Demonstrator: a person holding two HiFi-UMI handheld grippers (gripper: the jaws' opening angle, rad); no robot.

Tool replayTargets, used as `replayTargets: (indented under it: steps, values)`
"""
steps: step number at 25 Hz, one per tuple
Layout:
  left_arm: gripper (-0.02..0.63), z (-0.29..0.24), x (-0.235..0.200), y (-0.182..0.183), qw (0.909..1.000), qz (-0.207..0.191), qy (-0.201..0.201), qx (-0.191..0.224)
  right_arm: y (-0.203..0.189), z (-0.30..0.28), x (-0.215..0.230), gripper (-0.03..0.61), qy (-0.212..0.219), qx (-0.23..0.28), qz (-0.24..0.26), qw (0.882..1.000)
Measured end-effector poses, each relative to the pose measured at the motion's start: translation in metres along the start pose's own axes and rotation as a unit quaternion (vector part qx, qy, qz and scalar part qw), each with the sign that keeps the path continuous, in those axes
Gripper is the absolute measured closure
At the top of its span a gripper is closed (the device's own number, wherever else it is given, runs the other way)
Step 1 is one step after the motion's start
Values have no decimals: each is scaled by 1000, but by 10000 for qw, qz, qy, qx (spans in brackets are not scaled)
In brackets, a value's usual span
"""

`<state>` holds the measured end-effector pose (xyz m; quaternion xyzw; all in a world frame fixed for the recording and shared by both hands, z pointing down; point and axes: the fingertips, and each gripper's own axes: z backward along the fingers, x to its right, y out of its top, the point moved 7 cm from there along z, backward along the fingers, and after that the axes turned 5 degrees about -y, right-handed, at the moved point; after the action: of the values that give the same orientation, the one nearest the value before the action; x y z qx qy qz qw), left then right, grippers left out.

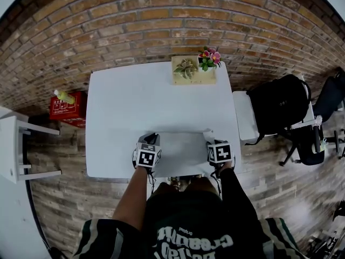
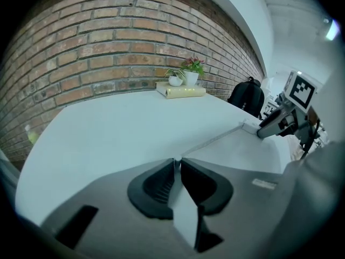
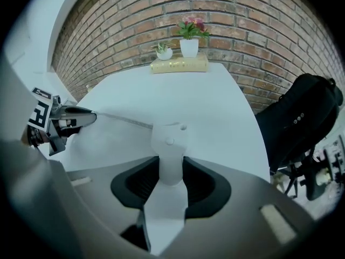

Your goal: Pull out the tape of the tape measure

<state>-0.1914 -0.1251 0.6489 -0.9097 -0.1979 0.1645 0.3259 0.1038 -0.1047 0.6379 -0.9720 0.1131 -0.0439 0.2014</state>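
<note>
as right gripper point(image 3: 171, 163) holds tape measure point(image 3: 170, 142), left gripper point(image 2: 177, 162) pinches tape point(image 2: 213, 138).

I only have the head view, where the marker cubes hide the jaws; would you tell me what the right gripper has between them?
Observer: The right gripper is shut on the white tape measure case, which stands up between its jaws.
Operator: Thank you. And the left one?
Observer: The left gripper pinches the end of the tape, with its jaws almost together.
Operator: Is any tape out?
Observer: Yes, a thin strip stretches from the left gripper's tips across to the case.
</note>
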Motion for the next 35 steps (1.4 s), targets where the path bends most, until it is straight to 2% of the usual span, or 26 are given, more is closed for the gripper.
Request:
replayTargets:
  steps: [10, 14, 15, 22, 30, 35]
  values:
    - [522, 2, 2, -2, 9999, -50, -139, 4, -2, 1, -3, 420, 3, 162, 58, 9999]
    - [512, 4, 3, -2, 9999, -64, -126, 21, -2, 2, -6, 351, 95, 345, 159, 9992]
    - [510, 5, 4, -2, 9999, -80, -128, 38, -2, 2, -6, 307, 69, 419, 179, 9989]
    - [512, 20, 1, 20, 9990, -255, -44, 366, 12, 16, -6, 295, 147, 1119, 211, 9934]
    - [511, 48, 4, 69, 9930, -511, 0, 1064, 44, 54, -15, 295, 314, 2246, 279, 9735]
    - [505, 78, 9, 112, 9832, -845, 115, 1615, 72, 91, -18, 296, 252, 2930, 378, 9550]
